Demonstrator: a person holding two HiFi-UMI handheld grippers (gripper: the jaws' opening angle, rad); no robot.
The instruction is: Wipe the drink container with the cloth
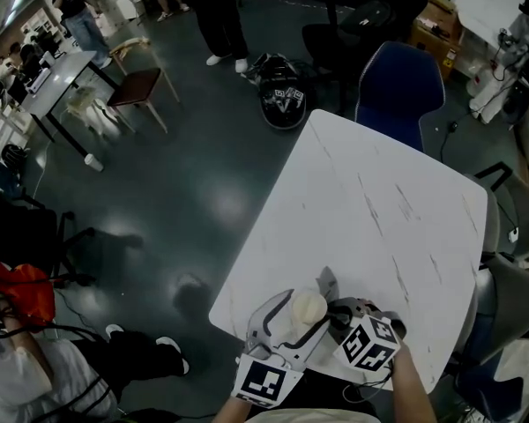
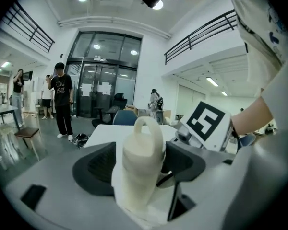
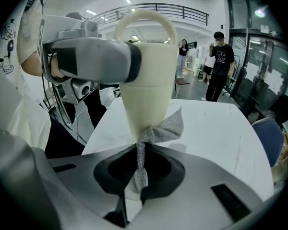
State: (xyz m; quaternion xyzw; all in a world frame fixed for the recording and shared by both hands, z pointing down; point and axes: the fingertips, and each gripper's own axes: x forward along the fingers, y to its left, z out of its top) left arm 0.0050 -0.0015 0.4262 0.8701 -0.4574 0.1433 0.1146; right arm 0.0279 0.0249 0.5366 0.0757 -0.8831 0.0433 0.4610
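White marbled table [image 1: 379,210] is lying below the cream loop-handled bottle [image 3: 149,80]; the left gripper [image 2: 139,169] is grasping it, while the right gripper [image 3: 139,171] is clenching a grey mesh cloth [image 3: 165,128] against its base.

Container [image 3: 149,75] is smooth matt plastic; cloth [image 3: 164,127] coarsely woven.
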